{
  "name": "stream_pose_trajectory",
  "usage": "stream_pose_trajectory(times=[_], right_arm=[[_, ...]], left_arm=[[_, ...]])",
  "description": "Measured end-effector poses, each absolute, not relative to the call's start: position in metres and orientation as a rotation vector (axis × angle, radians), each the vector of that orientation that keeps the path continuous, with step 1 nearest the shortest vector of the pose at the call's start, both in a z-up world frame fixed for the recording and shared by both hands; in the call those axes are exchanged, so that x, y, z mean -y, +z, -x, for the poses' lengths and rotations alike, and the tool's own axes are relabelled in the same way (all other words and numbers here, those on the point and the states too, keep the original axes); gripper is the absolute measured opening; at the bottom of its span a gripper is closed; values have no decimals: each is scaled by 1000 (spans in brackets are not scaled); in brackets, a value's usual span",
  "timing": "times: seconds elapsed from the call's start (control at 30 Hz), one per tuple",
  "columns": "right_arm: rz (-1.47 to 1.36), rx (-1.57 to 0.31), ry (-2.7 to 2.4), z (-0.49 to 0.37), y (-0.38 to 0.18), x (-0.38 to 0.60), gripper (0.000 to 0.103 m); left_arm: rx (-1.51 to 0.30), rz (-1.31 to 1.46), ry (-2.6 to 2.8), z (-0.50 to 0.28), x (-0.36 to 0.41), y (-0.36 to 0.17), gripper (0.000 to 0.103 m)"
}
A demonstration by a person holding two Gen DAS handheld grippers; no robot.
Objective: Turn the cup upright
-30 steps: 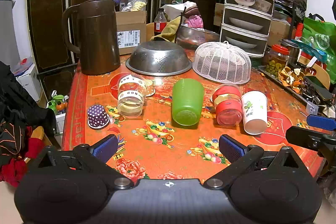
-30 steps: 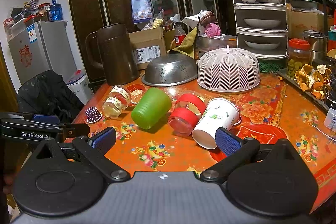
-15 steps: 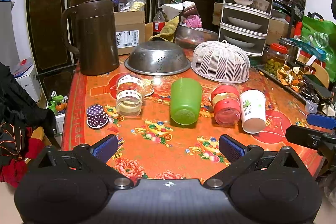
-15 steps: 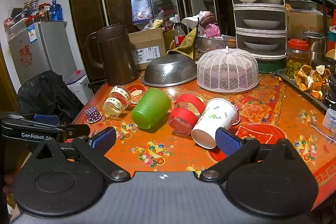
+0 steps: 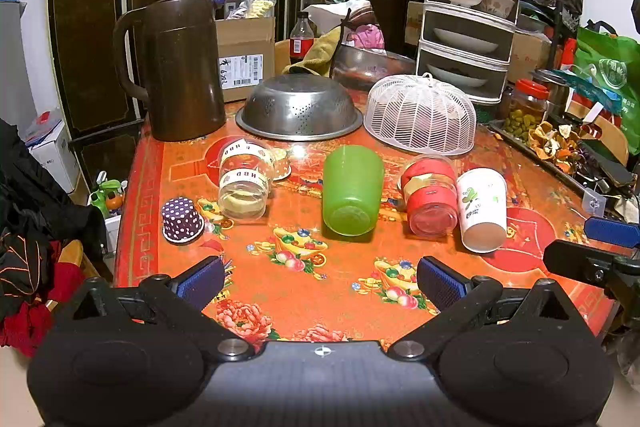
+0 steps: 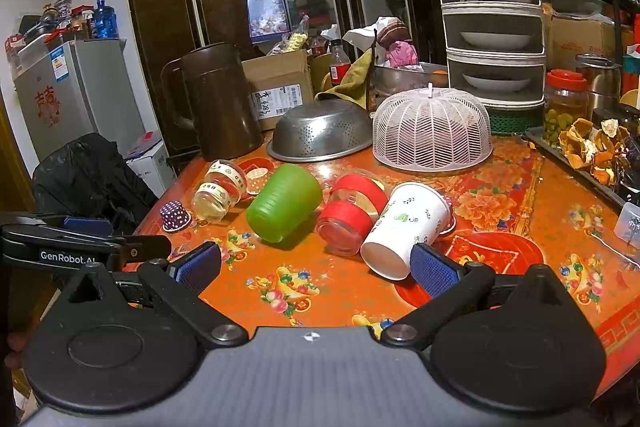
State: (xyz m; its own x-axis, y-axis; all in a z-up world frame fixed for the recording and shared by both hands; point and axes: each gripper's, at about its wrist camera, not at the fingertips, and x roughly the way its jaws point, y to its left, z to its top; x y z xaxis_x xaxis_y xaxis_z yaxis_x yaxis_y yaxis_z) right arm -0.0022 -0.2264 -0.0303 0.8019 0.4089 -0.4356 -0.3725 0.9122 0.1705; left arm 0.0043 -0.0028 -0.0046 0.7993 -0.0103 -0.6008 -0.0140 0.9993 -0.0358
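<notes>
Several cups lie on their sides in a row on the orange table: a clear cup with taped bands point(image 5: 243, 180) point(image 6: 218, 189), a green plastic cup point(image 5: 352, 190) point(image 6: 285, 201), a red-banded clear cup point(image 5: 431, 197) point(image 6: 349, 217) and a white paper cup point(image 5: 481, 209) point(image 6: 404, 225). A small purple dotted cup point(image 5: 181, 219) point(image 6: 174, 215) stands upside down at the left. My left gripper point(image 5: 320, 281) is open and empty, short of the green cup. My right gripper point(image 6: 314, 267) is open and empty, its right fingertip next to the white cup's base.
Behind the cups stand a brown jug point(image 5: 180, 67), an upturned steel colander point(image 5: 299, 108) and a white mesh food cover point(image 5: 421, 113). A tiered dish rack point(image 5: 468, 7) is at the back right. A tray of peels point(image 5: 560, 143) lines the right edge.
My left gripper has eased slightly forward toward the cups. The right gripper has crept a little closer to the white cup. No cup has moved.
</notes>
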Motion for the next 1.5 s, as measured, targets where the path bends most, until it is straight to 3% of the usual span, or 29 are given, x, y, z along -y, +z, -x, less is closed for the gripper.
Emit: stream_pose_trajectory(times=[1.03, 1.17, 1.4, 1.5], right_arm=[[-94, -492, 413, 1, -36, 235, 102], [-122, -499, 375, 6, -46, 258, 102], [-214, -522, 262, 18, -68, 322, 102], [-252, -525, 241, 26, -71, 341, 102]], left_arm=[[-628, 21, -12, -9, 20, -3, 103], [-625, -6, -90, -20, 43, 4, 103], [-792, -61, -232, -91, 117, 2, 103], [-834, -139, -248, -121, 155, -3, 97]])
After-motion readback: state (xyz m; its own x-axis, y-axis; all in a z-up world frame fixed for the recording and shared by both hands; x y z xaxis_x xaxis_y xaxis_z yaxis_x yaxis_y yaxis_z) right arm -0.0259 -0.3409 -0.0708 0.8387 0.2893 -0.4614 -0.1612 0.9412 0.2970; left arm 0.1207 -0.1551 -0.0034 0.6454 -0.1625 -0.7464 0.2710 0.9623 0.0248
